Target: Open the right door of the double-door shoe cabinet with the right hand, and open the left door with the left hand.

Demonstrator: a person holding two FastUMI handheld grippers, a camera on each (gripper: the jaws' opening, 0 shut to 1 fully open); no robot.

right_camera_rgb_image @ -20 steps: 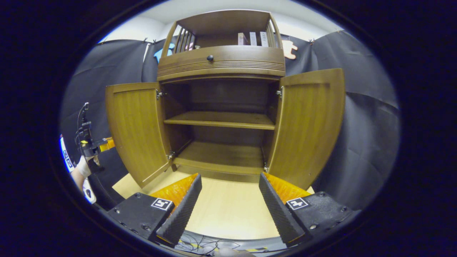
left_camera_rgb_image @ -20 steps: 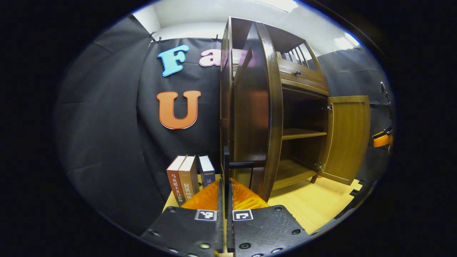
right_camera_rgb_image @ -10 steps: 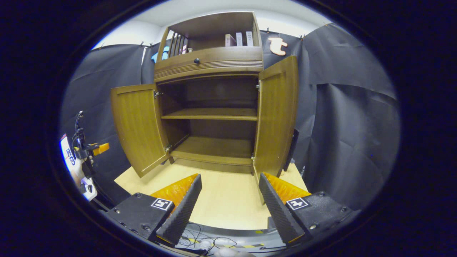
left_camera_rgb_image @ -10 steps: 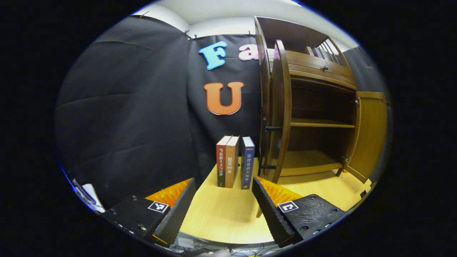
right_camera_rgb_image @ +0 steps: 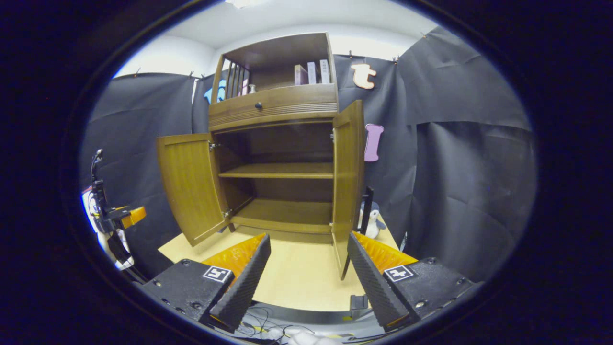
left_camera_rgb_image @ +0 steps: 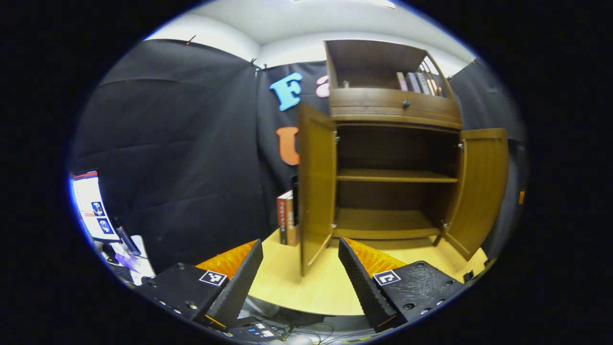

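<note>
A brown wooden shoe cabinet (left_camera_rgb_image: 392, 108) (right_camera_rgb_image: 273, 112) stands on a light wooden tabletop with both doors swung wide. Its left door (left_camera_rgb_image: 316, 191) (right_camera_rgb_image: 189, 184) and right door (left_camera_rgb_image: 479, 184) (right_camera_rgb_image: 347, 177) stand outward, baring two empty shelves. My left gripper (left_camera_rgb_image: 299, 270) is open, back from the table's near edge, with nothing between its fingers. My right gripper (right_camera_rgb_image: 309, 268) is open too, likewise clear of the cabinet. The left gripper (right_camera_rgb_image: 119, 218) also shows far off at the left of the right gripper view.
Upright books (left_camera_rgb_image: 286, 223) stand left of the cabinet, behind the left door. A small penguin toy (right_camera_rgb_image: 372, 224) sits right of the cabinet. More books (right_camera_rgb_image: 311, 73) fill the top shelf. A monitor (left_camera_rgb_image: 91, 206) and cables lie below the table's left edge.
My left gripper let go of the left door's handle, opened and drew back from the cabinet. My right gripper also pulled back and swung to the right; both doors stay open.
</note>
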